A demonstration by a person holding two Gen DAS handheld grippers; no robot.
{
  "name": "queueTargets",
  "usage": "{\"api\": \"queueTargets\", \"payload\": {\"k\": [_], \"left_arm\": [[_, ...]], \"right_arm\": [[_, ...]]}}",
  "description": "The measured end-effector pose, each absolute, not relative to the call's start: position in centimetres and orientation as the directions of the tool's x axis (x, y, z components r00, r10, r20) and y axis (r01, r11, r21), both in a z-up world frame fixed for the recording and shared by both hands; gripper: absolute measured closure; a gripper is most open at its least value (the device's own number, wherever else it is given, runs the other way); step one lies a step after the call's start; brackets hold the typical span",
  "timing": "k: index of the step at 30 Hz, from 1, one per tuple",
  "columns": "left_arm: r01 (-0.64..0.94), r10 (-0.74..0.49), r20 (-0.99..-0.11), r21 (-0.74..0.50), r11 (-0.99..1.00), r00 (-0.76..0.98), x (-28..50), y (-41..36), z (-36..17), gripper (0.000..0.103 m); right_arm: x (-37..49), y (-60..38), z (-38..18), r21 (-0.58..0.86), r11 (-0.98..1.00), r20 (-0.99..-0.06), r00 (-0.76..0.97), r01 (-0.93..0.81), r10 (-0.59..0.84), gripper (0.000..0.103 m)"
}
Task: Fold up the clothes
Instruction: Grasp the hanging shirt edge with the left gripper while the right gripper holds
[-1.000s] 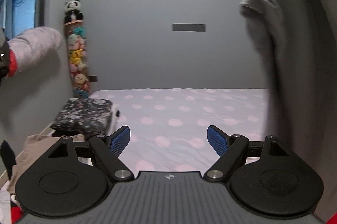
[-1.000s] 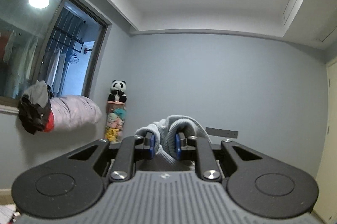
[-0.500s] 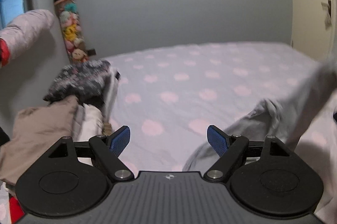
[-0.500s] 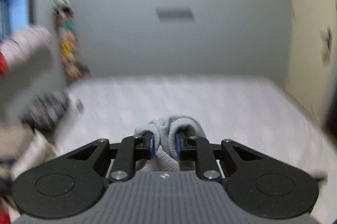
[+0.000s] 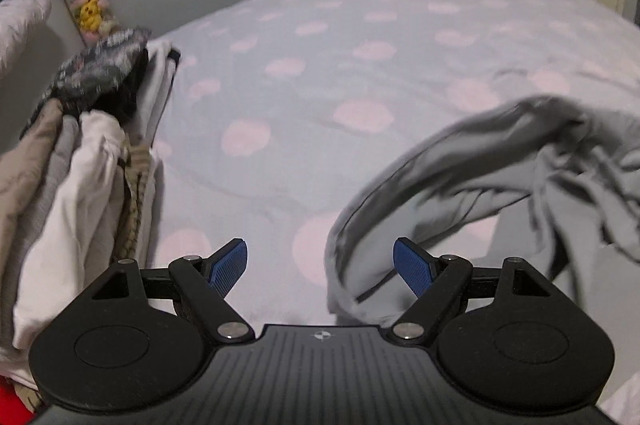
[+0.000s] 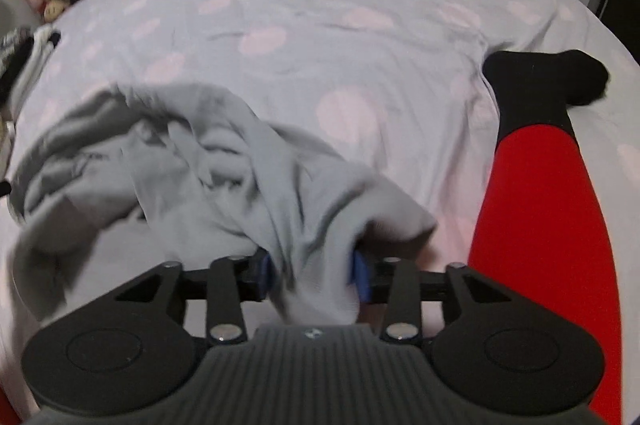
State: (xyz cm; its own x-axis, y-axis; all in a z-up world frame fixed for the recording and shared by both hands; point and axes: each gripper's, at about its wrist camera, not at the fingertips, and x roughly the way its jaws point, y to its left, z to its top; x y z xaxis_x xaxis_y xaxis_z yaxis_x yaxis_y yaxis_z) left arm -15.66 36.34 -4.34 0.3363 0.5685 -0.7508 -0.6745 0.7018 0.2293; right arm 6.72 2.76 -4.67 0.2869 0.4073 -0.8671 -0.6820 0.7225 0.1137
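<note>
While stacked clothes [image 5: 92,153] are crowding the bed's [image 5: 320,65] left edge, the right gripper [image 6: 312,271] is opening, grey garment [image 6: 224,165] between its jaws; the left gripper [image 5: 320,265] is hanging released, empty.

Garment [image 6: 208,161] on bed [image 6: 320,5]
</note>
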Motion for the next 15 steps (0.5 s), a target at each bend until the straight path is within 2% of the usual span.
{"api": "queueTargets", "payload": {"k": [2,5,7,8,10,12,15], "left_arm": [[-0.689,0.571,-0.758,0.230,0.687,0.317,-15.5,37.2,-5.0,0.011],[-0.699,0.559,-0.771,0.218,0.681,0.304,-15.0,38.2,-5.9,0.029],[-0.701,0.531,-0.792,0.194,0.687,0.301,-14.4,38.7,-6.4,0.050],[-0.701,0.515,-0.801,0.177,0.691,0.305,-14.3,38.9,-6.6,0.057],[-0.705,0.493,-0.810,0.147,0.694,0.317,-14.0,39.1,-6.5,0.083],[-0.713,0.496,-0.802,0.131,0.689,0.332,-14.2,39.1,-5.9,0.096],[-0.726,0.527,-0.767,0.120,0.677,0.365,-14.9,38.8,-4.0,0.097]], "right_arm": [[6.8,2.1,-4.2,0.120,0.722,-0.875,0.271,-0.681,0.401,0.046],[7.0,0.4,-2.5,0.142,0.733,-0.874,0.263,-0.666,0.408,0.038],[7.8,-0.5,-1.6,0.136,0.747,-0.861,0.296,-0.651,0.414,0.034],[8.6,-0.7,-1.4,0.133,0.758,-0.851,0.318,-0.639,0.417,0.033],[10.6,-0.6,-1.5,0.149,0.785,-0.834,0.350,-0.601,0.427,0.032],[12.8,0.0,-2.3,0.193,0.807,-0.825,0.353,-0.559,0.442,0.032],[15.9,1.2,-5.0,0.274,0.830,-0.836,0.307,-0.485,0.456,0.030]]}}
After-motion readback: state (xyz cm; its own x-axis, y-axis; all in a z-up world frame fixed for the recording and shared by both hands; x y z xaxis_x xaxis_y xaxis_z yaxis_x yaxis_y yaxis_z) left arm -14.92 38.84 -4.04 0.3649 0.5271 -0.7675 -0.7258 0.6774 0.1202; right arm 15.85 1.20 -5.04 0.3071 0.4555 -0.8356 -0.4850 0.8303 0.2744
